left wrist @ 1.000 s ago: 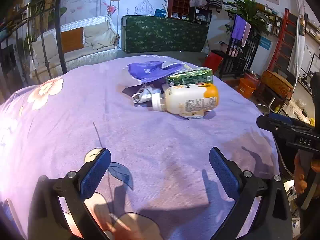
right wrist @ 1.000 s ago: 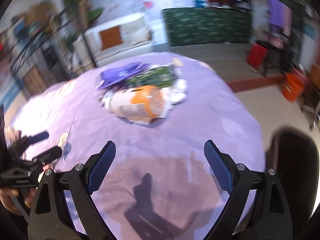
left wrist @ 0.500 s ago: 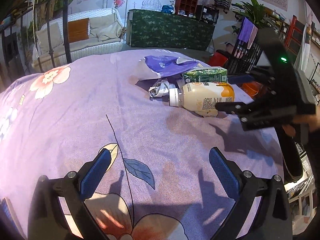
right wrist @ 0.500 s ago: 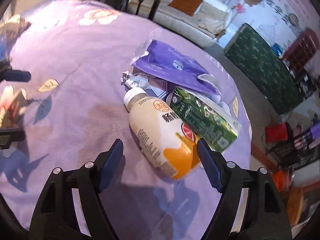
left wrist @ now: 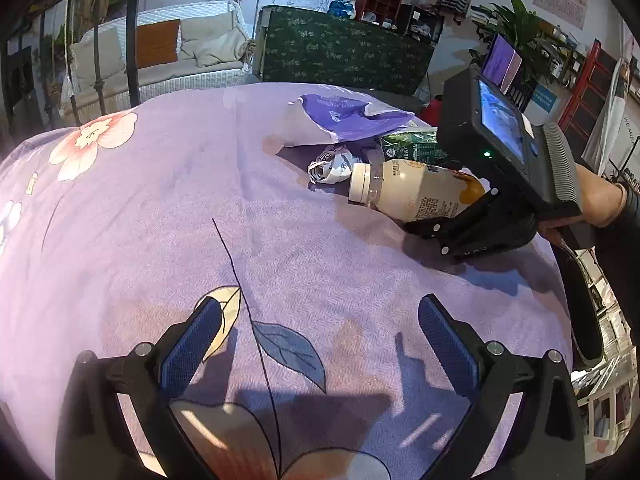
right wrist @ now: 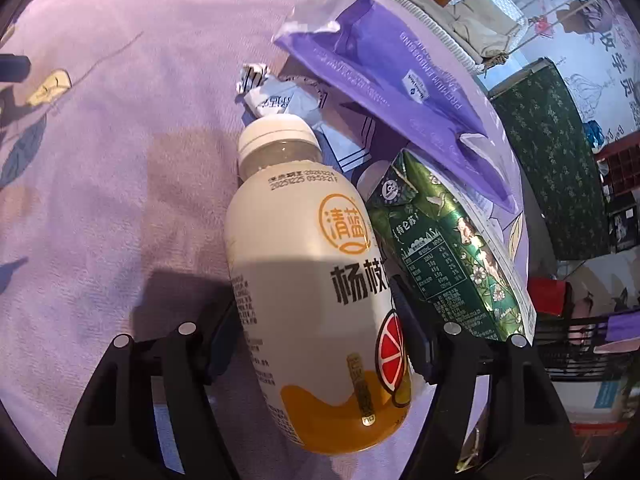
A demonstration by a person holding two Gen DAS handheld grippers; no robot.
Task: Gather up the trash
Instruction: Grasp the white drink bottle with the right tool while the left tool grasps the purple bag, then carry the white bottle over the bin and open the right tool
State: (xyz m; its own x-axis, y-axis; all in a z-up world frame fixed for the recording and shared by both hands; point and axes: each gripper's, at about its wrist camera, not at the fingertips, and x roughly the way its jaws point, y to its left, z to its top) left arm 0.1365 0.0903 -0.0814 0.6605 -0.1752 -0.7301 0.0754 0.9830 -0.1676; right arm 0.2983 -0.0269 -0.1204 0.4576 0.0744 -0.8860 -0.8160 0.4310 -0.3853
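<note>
A cream and orange drink bottle (right wrist: 316, 280) lies on the purple flowered tablecloth (left wrist: 160, 200), also seen in the left wrist view (left wrist: 416, 196). My right gripper (right wrist: 316, 332) straddles the bottle's body, a finger (right wrist: 412, 336) close on each side; I cannot tell whether the pads press it. It shows from outside in the left wrist view (left wrist: 444, 232). Beside the bottle lie a green carton (right wrist: 448, 256), a purple bag (right wrist: 392, 76) and crumpled paper (right wrist: 272, 96). My left gripper (left wrist: 320, 344) is open and empty, low over the cloth near the front.
A white sofa (left wrist: 168, 52) and a green-covered counter (left wrist: 344, 56) stand beyond the table. The table's right edge (left wrist: 560, 280) drops to a dark chair and cluttered floor. A black metal rack (left wrist: 136, 32) stands at the back left.
My right gripper has moved in over the bottle, from wide open short of it to fingers around its body. The left gripper stayed open and shifted slightly.
</note>
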